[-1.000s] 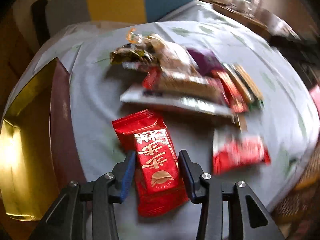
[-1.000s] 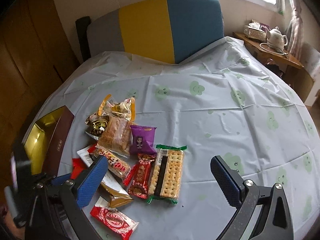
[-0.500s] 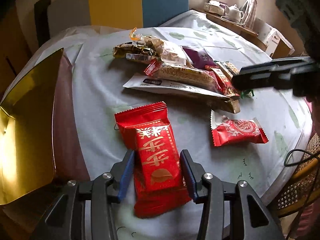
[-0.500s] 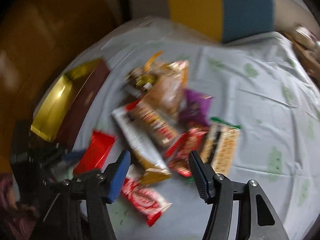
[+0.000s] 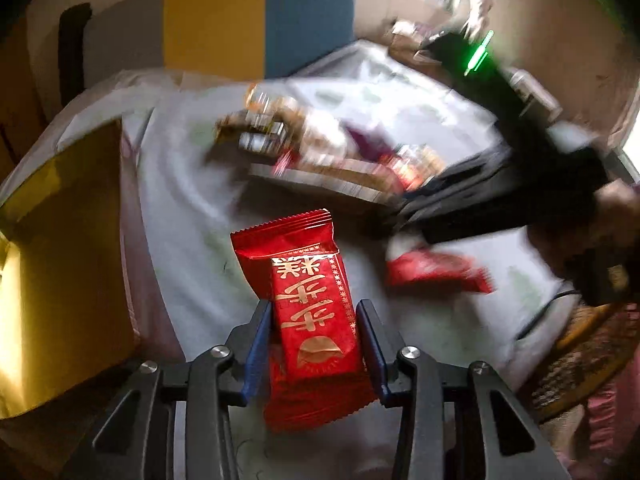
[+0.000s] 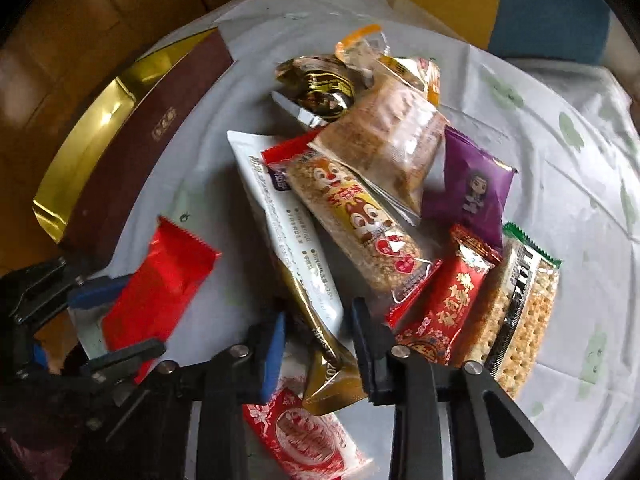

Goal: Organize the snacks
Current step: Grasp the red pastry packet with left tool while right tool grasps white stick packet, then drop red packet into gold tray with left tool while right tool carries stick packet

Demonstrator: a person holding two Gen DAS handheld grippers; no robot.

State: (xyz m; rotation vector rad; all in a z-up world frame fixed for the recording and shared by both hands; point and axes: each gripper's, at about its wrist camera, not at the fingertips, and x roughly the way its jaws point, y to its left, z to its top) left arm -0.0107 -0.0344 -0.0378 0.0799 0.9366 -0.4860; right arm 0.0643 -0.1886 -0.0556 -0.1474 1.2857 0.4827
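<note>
My left gripper (image 5: 314, 332) is shut on a red snack packet with gold characters (image 5: 308, 300) and holds it above the table; it also shows in the right wrist view (image 6: 156, 292). My right gripper (image 6: 318, 340) is open, low over the snack pile, its jaws astride the gold end of a long white-and-gold packet (image 6: 296, 260). A small red-and-white packet (image 6: 308, 436) lies under it. The pile holds a squirrel cereal bar (image 6: 356, 216), a purple packet (image 6: 468, 192), a red bar (image 6: 444, 304) and crackers (image 6: 520, 312).
An open box with a gold inside and maroon wall (image 6: 132, 136) stands at the table's left edge, also in the left wrist view (image 5: 60, 264). The table wears a white cloth with green faces (image 6: 580, 184). A yellow and blue chair back (image 5: 256, 20) stands behind.
My right gripper swung down and left over the pile, narrowed, and now straddles the white-and-gold packet. My left gripper has lifted the red packet a little.
</note>
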